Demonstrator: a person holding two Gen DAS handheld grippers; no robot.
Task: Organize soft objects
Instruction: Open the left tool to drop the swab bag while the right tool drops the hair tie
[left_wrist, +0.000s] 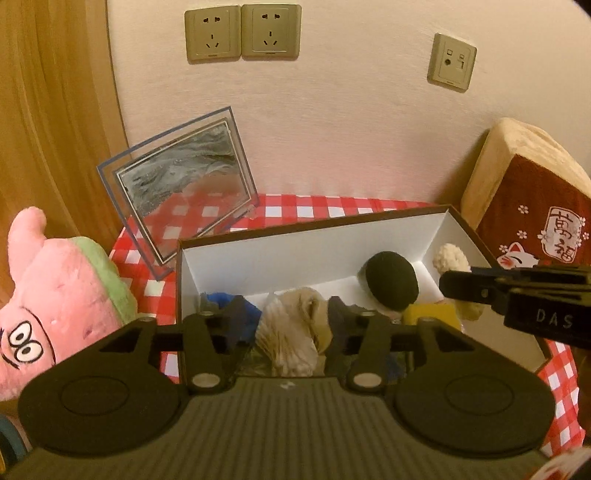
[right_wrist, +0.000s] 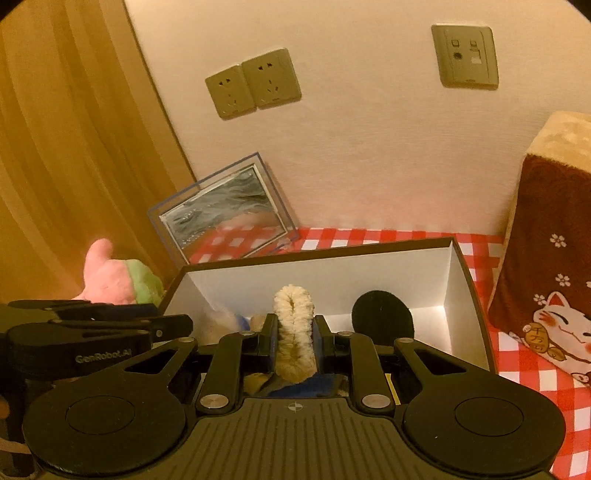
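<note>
Cardboard box with white inside is set on red-checked cloth; within, a black round pad lies. Cream fluffy loop is clamped by right gripper over it. Left gripper is spread wide around a beige plush.

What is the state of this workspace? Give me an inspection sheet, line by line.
Surface: red-and-white checked cloth covers the table.
Job's things: open white-lined box holds a black round plush, a beige plush, something blue and a yellow block; pink plush sits outside, left of the box.
Clutter: clear-framed picture leans at the wall; lucky-cat cushion stands at right.
Grippers: left tool open over the beige plush; right tool shut on a cream fluffy ring.
Cables: nothing seen.
Surroundings: wall sockets, data panel, wooden panel at left.
</note>
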